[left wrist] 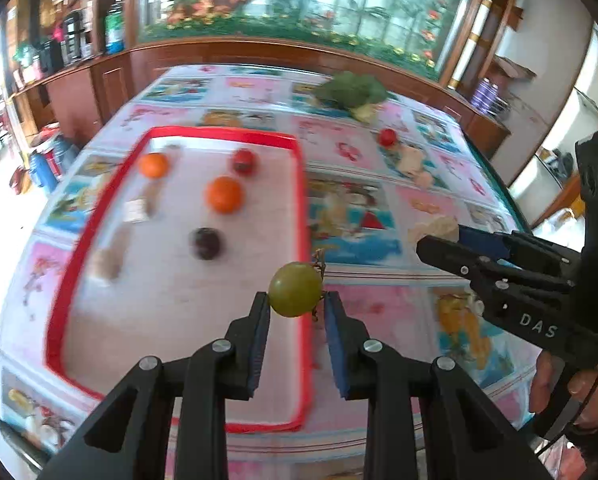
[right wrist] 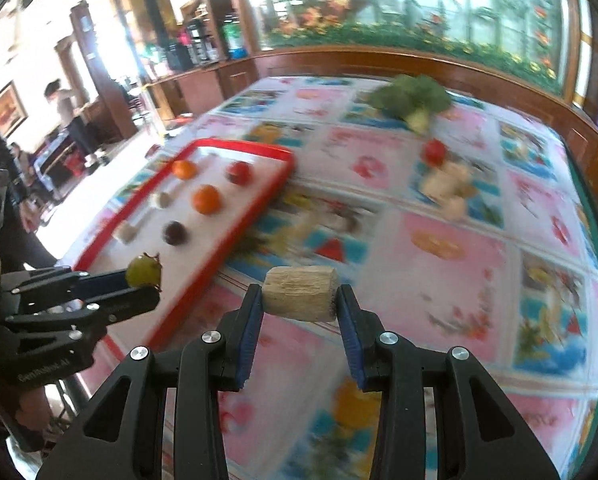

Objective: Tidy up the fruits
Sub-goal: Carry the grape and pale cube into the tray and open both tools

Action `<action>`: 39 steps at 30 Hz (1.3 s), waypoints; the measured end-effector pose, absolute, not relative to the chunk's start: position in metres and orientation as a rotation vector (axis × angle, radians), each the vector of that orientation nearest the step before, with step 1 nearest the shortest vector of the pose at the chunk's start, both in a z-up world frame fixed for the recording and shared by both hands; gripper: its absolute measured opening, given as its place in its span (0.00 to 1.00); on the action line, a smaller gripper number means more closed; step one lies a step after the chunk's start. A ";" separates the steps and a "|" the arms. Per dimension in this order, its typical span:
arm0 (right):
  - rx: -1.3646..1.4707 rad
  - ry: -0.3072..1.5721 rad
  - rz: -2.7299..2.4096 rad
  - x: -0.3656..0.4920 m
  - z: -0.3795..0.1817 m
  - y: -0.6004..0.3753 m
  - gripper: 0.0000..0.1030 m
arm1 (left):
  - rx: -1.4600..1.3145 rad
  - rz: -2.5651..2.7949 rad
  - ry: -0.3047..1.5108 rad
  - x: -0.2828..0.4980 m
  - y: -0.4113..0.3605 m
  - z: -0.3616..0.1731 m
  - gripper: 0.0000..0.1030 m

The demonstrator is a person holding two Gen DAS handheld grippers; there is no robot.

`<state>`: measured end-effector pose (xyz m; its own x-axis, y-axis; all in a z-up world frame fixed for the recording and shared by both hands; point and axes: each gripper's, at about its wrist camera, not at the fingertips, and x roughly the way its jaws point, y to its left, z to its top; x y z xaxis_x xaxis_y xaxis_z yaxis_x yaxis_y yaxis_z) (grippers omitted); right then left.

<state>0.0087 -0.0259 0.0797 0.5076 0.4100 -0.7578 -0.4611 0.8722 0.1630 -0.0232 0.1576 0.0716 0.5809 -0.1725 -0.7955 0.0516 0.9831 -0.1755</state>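
My left gripper (left wrist: 296, 300) is shut on a green grape (left wrist: 295, 289) with a bit of stem, held above the near right edge of the red-rimmed tray (left wrist: 99, 216). My right gripper (right wrist: 299, 300) is shut on a pale cut cylinder, perhaps sugarcane (right wrist: 301, 294), over the patterned tablecloth to the right of the tray (right wrist: 243, 146). On the tray lie two oranges (left wrist: 224, 194) (left wrist: 153, 165), a red fruit (left wrist: 244, 161), a dark plum-like fruit (left wrist: 206, 243) and several pale pieces (left wrist: 107, 262). The left gripper with the grape (right wrist: 142, 272) also shows in the right wrist view.
A broccoli head (left wrist: 351, 94) lies at the table's far side. A red tomato (left wrist: 387, 137) and several pale chunks (left wrist: 413, 162) sit right of the tray. Wooden cabinets (left wrist: 99, 84) and a garden mural ring the table. People (right wrist: 59, 100) stand in the background at left.
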 end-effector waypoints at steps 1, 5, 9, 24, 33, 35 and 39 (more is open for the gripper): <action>-0.067 0.895 0.546 0.010 0.082 -0.015 0.35 | -0.143 -0.117 0.941 -0.024 0.165 0.072 0.29; -0.095 0.882 0.619 0.010 0.087 0.023 0.35 | -0.163 -0.052 0.940 -0.030 0.196 0.069 0.29; -0.133 0.878 0.684 0.007 0.088 0.058 0.35 | -0.179 0.002 0.943 -0.035 0.221 0.065 0.29; -0.240 0.956 0.793 0.001 0.047 0.139 0.35 | -0.240 0.101 1.010 -0.035 0.264 0.028 0.29; -0.273 1.011 0.781 0.003 0.025 0.144 0.35 | -0.231 0.117 1.032 -0.031 0.264 0.019 0.30; -0.283 1.017 0.777 0.002 0.024 0.144 0.35 | -0.230 0.119 1.034 -0.030 0.263 0.018 0.30; -0.296 1.027 0.772 0.002 0.022 0.143 0.36 | -0.212 0.134 1.037 -0.030 0.260 0.018 0.34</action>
